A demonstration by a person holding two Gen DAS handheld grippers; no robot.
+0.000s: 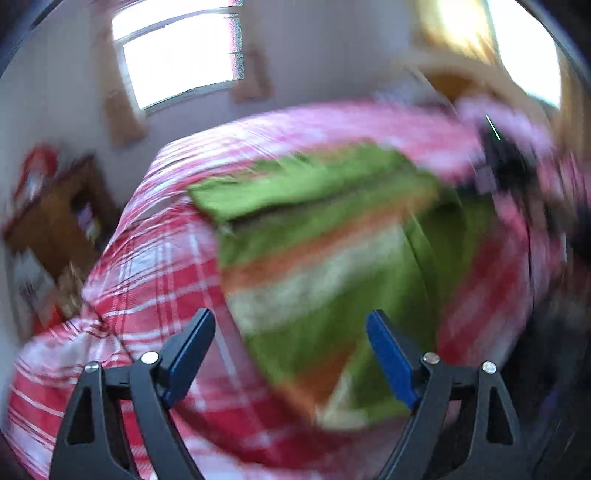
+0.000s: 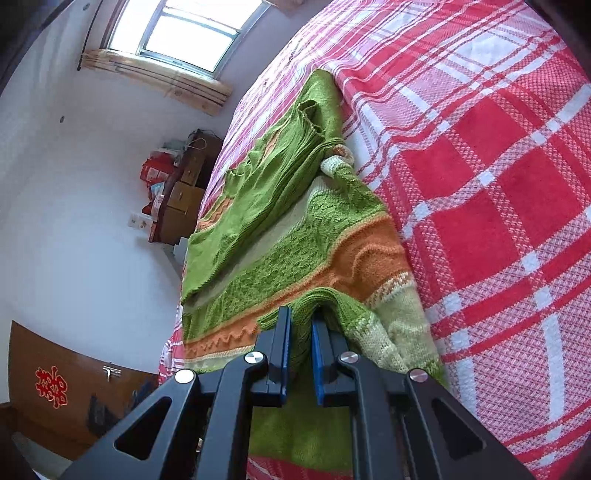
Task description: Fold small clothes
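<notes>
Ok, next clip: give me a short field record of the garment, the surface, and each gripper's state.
garment: green knit sweater with orange and cream bands, partly folded
surface: red and white plaid bed cover
right gripper: shut on a bunched fold of the sweater's near edge
left gripper: open, nothing between its fingers, above the sweater
left view: motion-blurred
background: window, wooden cabinet

Bed's got a red, pink and white plaid bedspread (image 2: 480, 184) over it. Bright window (image 2: 184, 33) up on the white wall, with a light wood sill (image 2: 155, 79) under it. Wooden cabinet with drawers (image 2: 181, 195) sits beside the bed, red bags (image 2: 153, 173) piled against it. Brown door (image 2: 74, 387) has a red paper-cut decoration (image 2: 51, 386) stuck on.
</notes>
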